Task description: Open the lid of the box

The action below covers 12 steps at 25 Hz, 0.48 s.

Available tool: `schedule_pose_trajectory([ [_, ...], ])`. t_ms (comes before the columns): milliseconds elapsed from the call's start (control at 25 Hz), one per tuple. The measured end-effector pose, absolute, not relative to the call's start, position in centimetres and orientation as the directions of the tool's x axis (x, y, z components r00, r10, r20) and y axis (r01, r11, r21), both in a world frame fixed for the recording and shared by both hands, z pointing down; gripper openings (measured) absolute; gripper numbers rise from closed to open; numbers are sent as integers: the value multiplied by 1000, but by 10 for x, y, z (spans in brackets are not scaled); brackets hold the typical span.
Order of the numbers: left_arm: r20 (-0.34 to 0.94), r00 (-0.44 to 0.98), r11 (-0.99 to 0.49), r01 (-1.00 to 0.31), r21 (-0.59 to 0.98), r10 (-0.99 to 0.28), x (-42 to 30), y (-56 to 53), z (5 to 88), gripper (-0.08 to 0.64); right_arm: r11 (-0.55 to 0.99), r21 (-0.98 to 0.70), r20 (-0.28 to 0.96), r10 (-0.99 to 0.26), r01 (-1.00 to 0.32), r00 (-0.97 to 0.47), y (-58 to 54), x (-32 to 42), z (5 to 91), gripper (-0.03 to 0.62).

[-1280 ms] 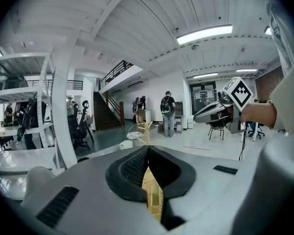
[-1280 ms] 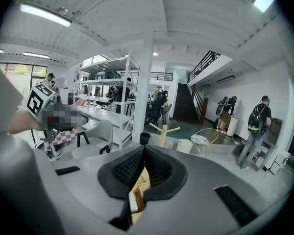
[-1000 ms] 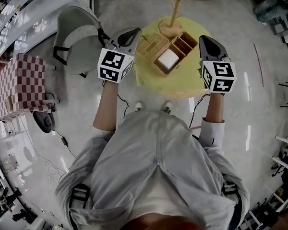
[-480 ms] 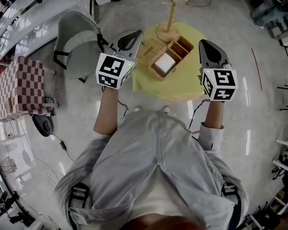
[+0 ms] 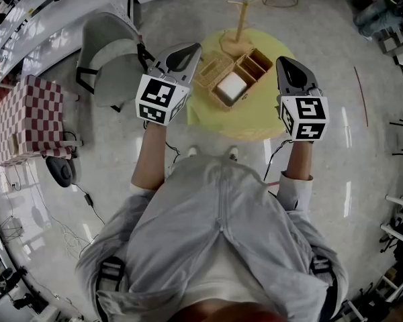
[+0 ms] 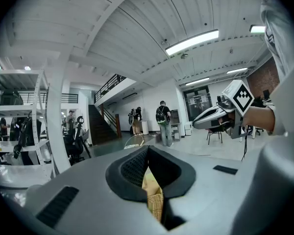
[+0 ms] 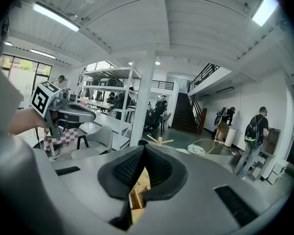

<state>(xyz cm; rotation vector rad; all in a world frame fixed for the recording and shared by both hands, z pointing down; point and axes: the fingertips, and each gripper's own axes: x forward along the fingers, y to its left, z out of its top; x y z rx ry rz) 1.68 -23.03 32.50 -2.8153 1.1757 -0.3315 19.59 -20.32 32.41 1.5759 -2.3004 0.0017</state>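
The left tool (image 5: 187, 49) and the right tool (image 5: 283, 64) both have their jaws pressed together and grip nothing. The wicker box (image 5: 244, 74) sits between the two tool tips on the round yellow worktop (image 5: 255, 125), and neither tool touches it. It stands nearer the left tool. A woven panel (image 5: 213, 68), seemingly the lid, lies spread toward the left tool's tip. One compartment holds a white block (image 5: 232, 84); the compartments nearer the right tool look bare.

Each tool tip hangs about over its own side edge of the worktop. A wooden stand (image 5: 240, 20) rises at the far rim beyond the box. A grey chair (image 5: 111, 59) stands close outside the left tool, and bare floor (image 5: 349, 113) lies outside the right tool.
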Motion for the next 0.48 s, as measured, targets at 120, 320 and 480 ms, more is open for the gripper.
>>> schedule_pose_trajectory([
  [120,172,683,-704,-694,-148,-710,16,-231,326,28,382,211,297,-902,-900,-314,-204,194,327,23],
  [320,171,684,-705,-695,-143,-709,16,-232,327,28,381,210,297,-902,-900,-313,-204,195,327,23],
  [480,173,689,-711,-689,-143,-703,16,-231,327,28,378,207,296,-903,-902,-311,-204,194,326,22],
])
